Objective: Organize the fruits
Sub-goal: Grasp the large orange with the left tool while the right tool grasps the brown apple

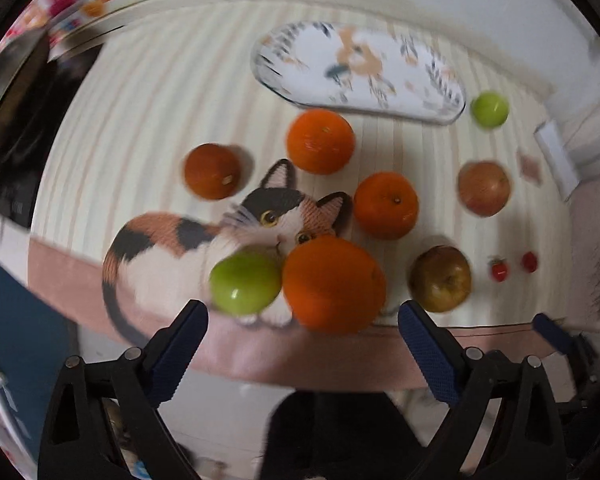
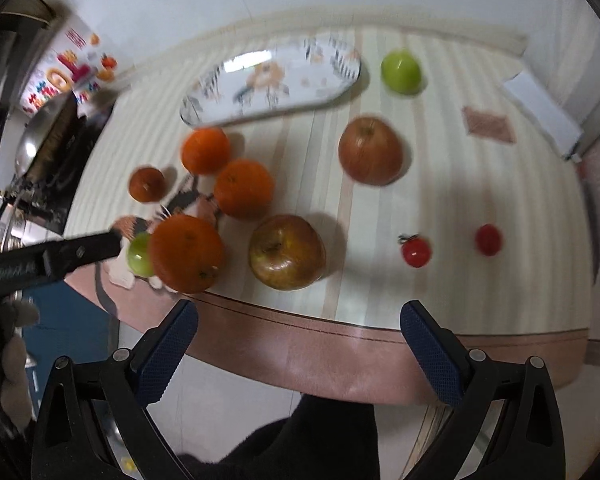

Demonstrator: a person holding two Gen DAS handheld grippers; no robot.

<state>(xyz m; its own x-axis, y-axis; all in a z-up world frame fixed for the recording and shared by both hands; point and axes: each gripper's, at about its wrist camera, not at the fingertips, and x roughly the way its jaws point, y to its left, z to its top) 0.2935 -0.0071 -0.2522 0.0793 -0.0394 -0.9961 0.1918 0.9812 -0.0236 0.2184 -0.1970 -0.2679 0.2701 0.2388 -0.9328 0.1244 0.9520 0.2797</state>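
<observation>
In the left wrist view, the left gripper (image 1: 302, 320) gapes wide and empty at bottom centre. A green apple (image 1: 246, 283) touches the big orange (image 1: 334, 284) just ahead. The oval plate (image 1: 360, 70), long axis slanting down to the right, lies at upper centre. The right gripper (image 2: 300, 320), equally spread and empty, sees two cherry tomatoes (image 2: 415, 251) at centre right.
</observation>
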